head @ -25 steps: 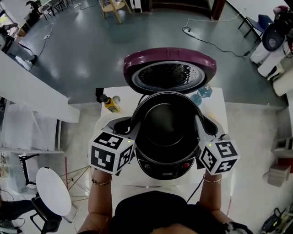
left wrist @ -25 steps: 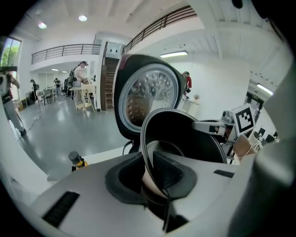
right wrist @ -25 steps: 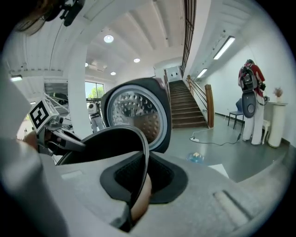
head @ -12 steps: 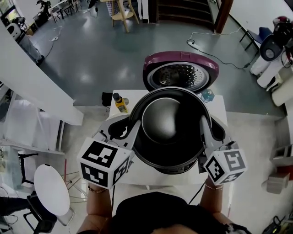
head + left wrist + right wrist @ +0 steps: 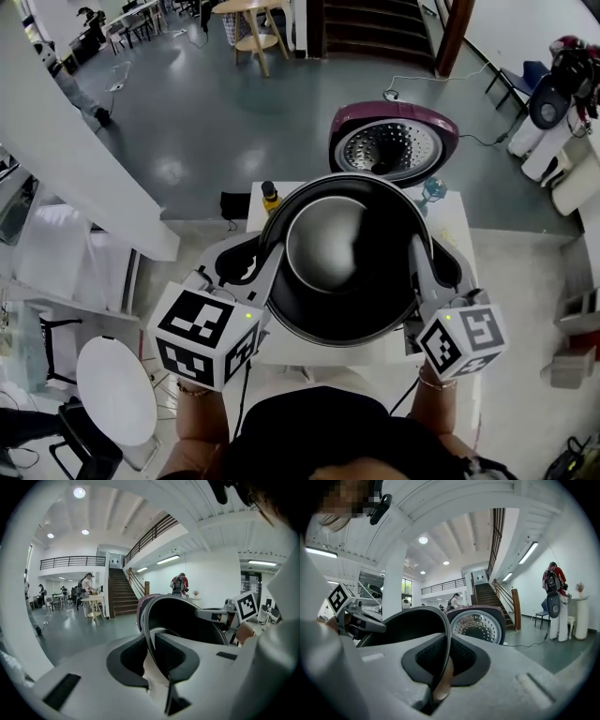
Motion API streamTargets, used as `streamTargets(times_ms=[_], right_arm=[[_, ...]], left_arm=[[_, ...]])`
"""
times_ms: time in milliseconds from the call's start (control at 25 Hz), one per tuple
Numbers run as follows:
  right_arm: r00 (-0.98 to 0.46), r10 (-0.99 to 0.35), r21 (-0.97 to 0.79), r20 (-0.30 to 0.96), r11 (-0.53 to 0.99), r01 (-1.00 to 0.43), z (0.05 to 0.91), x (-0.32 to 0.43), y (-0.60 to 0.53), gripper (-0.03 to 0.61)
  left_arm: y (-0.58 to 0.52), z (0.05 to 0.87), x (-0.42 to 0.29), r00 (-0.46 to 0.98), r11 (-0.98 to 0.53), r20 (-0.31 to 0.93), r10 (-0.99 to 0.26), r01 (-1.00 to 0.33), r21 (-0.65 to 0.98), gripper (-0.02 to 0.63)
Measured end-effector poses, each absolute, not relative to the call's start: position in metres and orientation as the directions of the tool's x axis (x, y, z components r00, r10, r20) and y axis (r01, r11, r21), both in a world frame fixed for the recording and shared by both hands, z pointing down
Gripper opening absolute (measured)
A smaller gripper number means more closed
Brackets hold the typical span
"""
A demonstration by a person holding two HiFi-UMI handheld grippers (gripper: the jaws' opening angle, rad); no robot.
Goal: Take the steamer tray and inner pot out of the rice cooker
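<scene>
I hold the black inner pot (image 5: 342,253) in the air between both grippers, above the white table (image 5: 448,214). My left gripper (image 5: 269,270) is shut on its left rim and my right gripper (image 5: 419,272) on its right rim. In the left gripper view the thin rim (image 5: 149,634) runs between that gripper's (image 5: 153,658) pads. The right gripper view shows the pot (image 5: 405,625) clamped the same way by that gripper (image 5: 443,665). The cooker's purple lid (image 5: 394,142) stands open behind the pot. The pot hides the cooker's body. I see no steamer tray.
A yellow bottle (image 5: 270,197) and a blue item (image 5: 429,190) stand at the table's far corners. A round white seat (image 5: 117,389) is on the floor at lower left. A white partition (image 5: 84,178) runs along the left, and a cable (image 5: 441,75) lies on the floor beyond.
Both grippers have risen together with the inner pot, lifting it out of the cooker and closer to my head. The pot now covers the cooker body that showed before.
</scene>
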State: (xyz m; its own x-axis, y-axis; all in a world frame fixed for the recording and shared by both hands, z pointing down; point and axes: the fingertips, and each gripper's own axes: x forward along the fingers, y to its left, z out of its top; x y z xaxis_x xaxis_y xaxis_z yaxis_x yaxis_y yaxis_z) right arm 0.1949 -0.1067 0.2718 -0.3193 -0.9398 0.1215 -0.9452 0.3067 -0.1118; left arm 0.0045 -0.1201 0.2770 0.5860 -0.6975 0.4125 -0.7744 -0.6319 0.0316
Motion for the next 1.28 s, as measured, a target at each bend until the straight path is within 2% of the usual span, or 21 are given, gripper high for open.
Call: streamTargets(times_ms=[240,720,1080,1280], right_arm=[[-0.354,-0.924,-0.141,0.147,0.334,-0.932,0.287,0.137,-0.082,0.026],[-0.429,-0.845,-0.216,0.321,0.376,-0.901,0.358,0.025,-0.042,0.026],[-0.426,-0.766,-0.266,0.482,0.335,-0.904,0.445,-0.001,-0.02,0.026],[-0.394,-0.723,-0.311,0.567,0.254,-0.916,0.495,0.005,-0.016,0.028]], left_arm=[[-0.087,0.288,-0.054,0.553,-0.595,0.427,-0.716,-0.802,0.041,0.052],[-0.03,0.356,-0.167,0.47,-0.493,0.559,-0.684,-0.862,0.121,0.051],[-0.013,0.443,-0.195,0.472,-0.465,0.66,-0.584,-0.861,0.204,0.048],[-0.014,0.491,-0.19,0.483,-0.471,0.712,-0.51,-0.849,0.238,0.044]])
